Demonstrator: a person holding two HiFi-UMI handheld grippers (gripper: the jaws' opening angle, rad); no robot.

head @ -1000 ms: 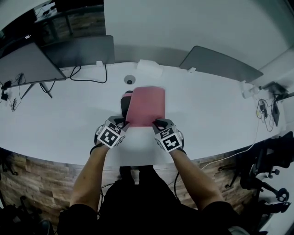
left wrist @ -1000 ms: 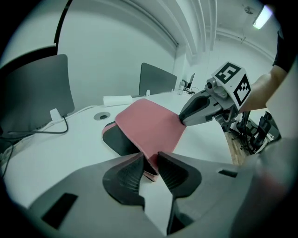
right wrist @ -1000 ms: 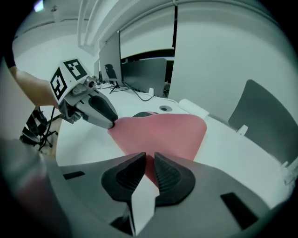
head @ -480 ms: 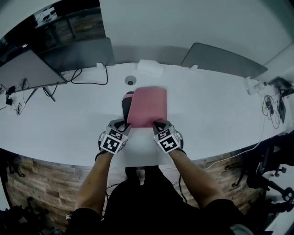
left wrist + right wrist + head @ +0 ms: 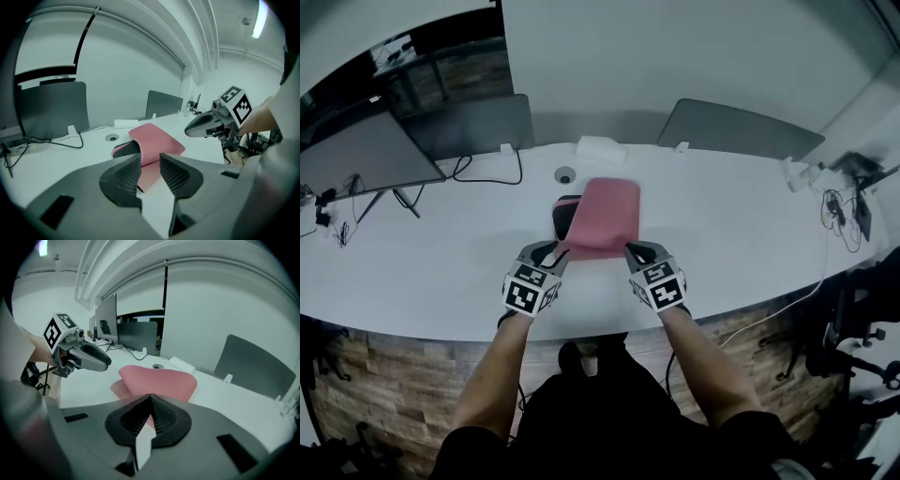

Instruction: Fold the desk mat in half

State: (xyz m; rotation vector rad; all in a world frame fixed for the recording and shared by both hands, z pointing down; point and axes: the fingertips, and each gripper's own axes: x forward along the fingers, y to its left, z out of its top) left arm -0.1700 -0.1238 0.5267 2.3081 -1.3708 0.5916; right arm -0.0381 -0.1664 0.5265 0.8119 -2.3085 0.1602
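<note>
The pink desk mat (image 5: 605, 214) lies on the white desk (image 5: 422, 253), its near edge raised off the surface so that it bulges upward. A dark underside (image 5: 562, 216) shows beneath its left side. My right gripper (image 5: 633, 251) is shut on the mat's near right corner (image 5: 161, 383), with the fingers (image 5: 161, 416) meeting. My left gripper (image 5: 551, 255) is at the near left corner. Its jaws have just been opening and now stand a little apart, with the mat's corner (image 5: 149, 171) in the gap.
Monitors stand along the back at the left (image 5: 366, 145), centre-left (image 5: 473, 117) and right (image 5: 741, 131). A white box (image 5: 600, 148) and a cable hole (image 5: 565, 174) sit behind the mat, and cables (image 5: 483, 167) trail at the left. The desk's front edge (image 5: 581, 330) is close to my hands.
Both grippers have risen, and the mat's near edge has come up with them. The mat now arches higher and has shortened toward the back.
</note>
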